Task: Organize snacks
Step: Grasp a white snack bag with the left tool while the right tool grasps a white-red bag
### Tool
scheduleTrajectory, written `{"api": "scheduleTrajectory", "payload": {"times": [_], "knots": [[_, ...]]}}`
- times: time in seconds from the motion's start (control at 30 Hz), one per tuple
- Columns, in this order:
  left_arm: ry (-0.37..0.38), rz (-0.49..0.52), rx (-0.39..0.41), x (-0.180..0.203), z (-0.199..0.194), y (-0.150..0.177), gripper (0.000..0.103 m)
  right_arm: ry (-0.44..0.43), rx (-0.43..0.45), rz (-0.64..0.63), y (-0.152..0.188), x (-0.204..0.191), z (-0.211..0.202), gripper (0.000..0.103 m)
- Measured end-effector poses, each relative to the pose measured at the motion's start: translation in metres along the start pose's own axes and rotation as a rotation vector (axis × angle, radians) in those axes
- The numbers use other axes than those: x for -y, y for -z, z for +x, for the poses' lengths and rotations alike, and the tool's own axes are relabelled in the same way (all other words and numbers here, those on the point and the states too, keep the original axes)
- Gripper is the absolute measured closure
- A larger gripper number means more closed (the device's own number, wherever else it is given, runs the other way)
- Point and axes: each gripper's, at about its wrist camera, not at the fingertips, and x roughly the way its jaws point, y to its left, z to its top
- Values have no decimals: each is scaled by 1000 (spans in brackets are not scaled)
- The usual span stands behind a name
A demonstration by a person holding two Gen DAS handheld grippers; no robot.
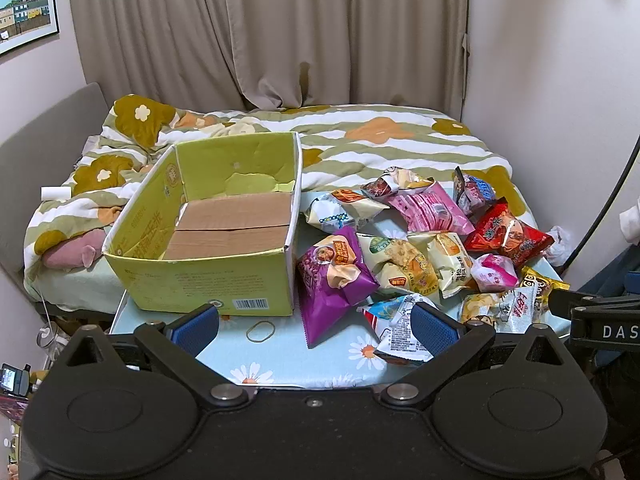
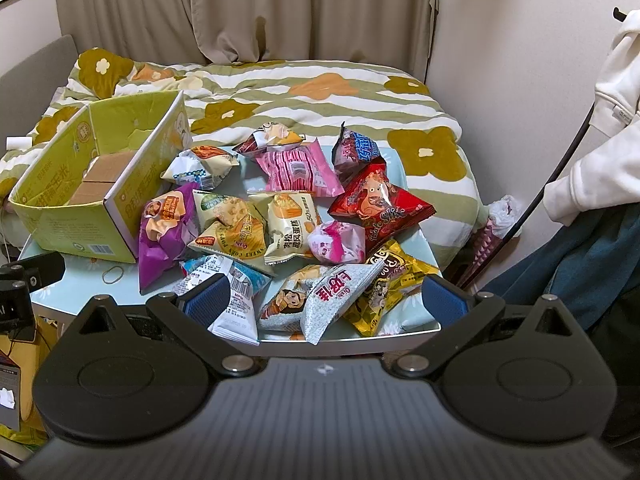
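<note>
Snack packets lie heaped across the right half of a small worktop (image 1: 280, 356) with a daisy-print cover, set against a bed (image 1: 360, 136), while a green cardboard box (image 1: 208, 280) stands empty at the worktop's left edge, its open top facing up. The left hand-held gripper (image 1: 314, 322) hovers at the near edge with fingers spread wide, holding nothing; the right hand-held gripper (image 2: 324, 300) is likewise spread and empty above the near-right corner. Closest to the box, and touching its right wall, is a purple packet (image 1: 328, 280); a red packet (image 2: 378, 204) sits toward the far-right corner, a pink packet (image 2: 298, 170) near the far edge, and a yellow packet (image 2: 384, 296) at the near edge. The packets look light, puffed with air and slick-skinned, their contents probably brittle, so a gentle pinch on a crimped end seam seems safer than squeezing the belly. A rubber band (image 1: 261, 330) lies loose near the box's front.
</note>
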Motion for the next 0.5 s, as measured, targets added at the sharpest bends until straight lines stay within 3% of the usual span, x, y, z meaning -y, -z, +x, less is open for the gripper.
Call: {"api": "scheduleTrajectory", "payload": {"times": [0.27, 0.5], "knots": [[8, 1, -5, 1, 2, 0, 0, 2, 2, 1, 4, -1, -1, 0], [98, 31, -58, 13, 27, -7, 0, -1, -23, 68, 4, 19, 3, 0]]}}
